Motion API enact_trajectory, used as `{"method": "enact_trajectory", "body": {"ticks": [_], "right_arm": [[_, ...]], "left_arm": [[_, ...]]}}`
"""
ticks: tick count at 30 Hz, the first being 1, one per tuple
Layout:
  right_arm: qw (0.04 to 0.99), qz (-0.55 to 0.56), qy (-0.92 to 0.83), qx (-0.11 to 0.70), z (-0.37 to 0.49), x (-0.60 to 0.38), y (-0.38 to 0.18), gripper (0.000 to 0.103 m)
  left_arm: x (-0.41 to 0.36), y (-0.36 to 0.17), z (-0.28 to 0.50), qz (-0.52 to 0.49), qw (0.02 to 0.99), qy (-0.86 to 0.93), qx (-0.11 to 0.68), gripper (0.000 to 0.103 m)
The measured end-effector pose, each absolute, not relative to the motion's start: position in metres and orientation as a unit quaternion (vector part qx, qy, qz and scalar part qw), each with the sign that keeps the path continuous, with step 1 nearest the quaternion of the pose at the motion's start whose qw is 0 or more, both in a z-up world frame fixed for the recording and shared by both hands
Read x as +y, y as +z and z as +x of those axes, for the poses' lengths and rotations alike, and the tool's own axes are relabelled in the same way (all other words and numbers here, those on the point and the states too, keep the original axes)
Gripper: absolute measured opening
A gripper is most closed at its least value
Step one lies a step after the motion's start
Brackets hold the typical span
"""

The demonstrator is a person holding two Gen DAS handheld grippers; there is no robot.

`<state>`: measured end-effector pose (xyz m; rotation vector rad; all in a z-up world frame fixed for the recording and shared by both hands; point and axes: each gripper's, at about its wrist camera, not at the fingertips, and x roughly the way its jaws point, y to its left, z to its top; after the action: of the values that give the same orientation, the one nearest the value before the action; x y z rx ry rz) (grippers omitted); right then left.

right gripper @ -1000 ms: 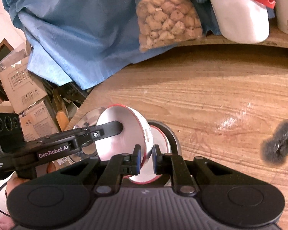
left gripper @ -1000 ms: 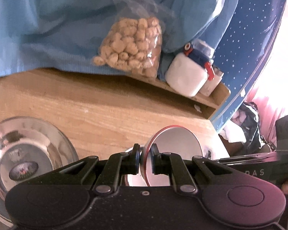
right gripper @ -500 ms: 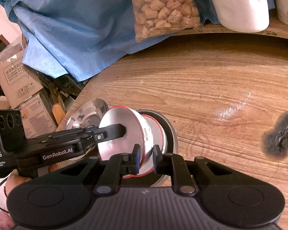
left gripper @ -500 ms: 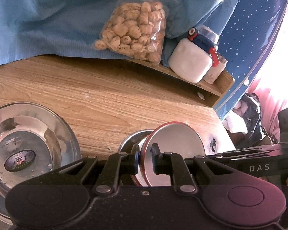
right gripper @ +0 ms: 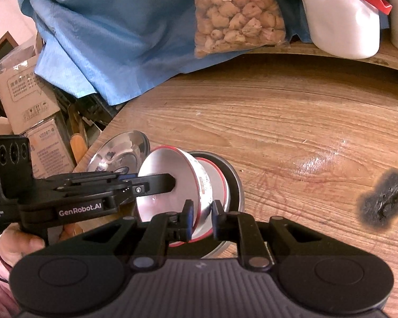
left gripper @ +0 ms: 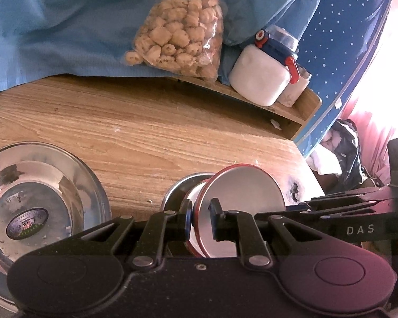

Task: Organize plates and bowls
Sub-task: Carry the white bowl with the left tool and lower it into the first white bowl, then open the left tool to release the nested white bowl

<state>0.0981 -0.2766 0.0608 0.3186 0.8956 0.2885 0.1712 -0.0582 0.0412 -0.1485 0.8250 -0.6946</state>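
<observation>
Step in hand: lowering a red-rimmed bowl (right gripper: 169, 185) into the bowl below (right gripper: 225, 182), by the look of it; nested almost fully, tipped on its side toward the right wrist view.
Red-rimmed bowl: steel inside, white outside with a red edge; held between both tongs, rim leaning, not yet settled flat.
Bowl below: same kind, resting on a steel plate (right gripper: 236, 185) on the wooden table (right gripper: 291, 122).
Left tongs (left gripper: 201, 218): nearly closed, clamped on the rim of the red-rimmed bowl, one pad inside and one outside.
Right tongs (right gripper: 201, 216): nearly closed too, pinching the opposite edge of the same rim.
Other dish: a shiny steel bowl (left gripper: 39, 206) with a sticker at its bottom, well apart to the left, close to the table edge.
Background: bag of snacks (left gripper: 177, 37), white jar (left gripper: 260, 79) with red clasp, blue cloth (left gripper: 66, 26); none in the way.
How to do it well: level the rim first, both grips tipping together; centred over the bowl below before release; one grip freed at a time so nothing snaps sideways.
Risk: uneven letting go likely to rock the bowl or shift the plate underneath.
Remaining: shiny steel bowl probably not yet stacked.
</observation>
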Motion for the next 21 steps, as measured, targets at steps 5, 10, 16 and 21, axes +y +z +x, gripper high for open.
{"method": "enact_trajectory", "body": {"ticks": [5, 10, 16, 21], "right_arm": [[0.883, 0.139, 0.138, 0.426, 0.0963, -0.2742, 0.0615, 0.016], [0.886, 0.125, 0.140, 0.424, 0.0937, -0.2719, 0.0626, 0.017], [0.886, 0.125, 0.142, 0.424, 0.0937, -0.2726, 0.0623, 0.017], [0.886, 0.124, 0.143, 0.424, 0.0941, -0.2727, 0.0627, 0.017]], "left_arm": [[-0.0608, 0.0414, 0.1719, -0.058, 0.853, -0.335, 0.396, 0.016], [-0.0630, 0.0425, 0.1707, -0.049, 0.854, -0.335, 0.395, 0.017], [-0.0665, 0.0436, 0.1677, -0.031, 0.856, -0.338, 0.391, 0.021], [-0.0673, 0.0468, 0.1666, -0.028, 0.856, -0.344, 0.386, 0.030]]}}
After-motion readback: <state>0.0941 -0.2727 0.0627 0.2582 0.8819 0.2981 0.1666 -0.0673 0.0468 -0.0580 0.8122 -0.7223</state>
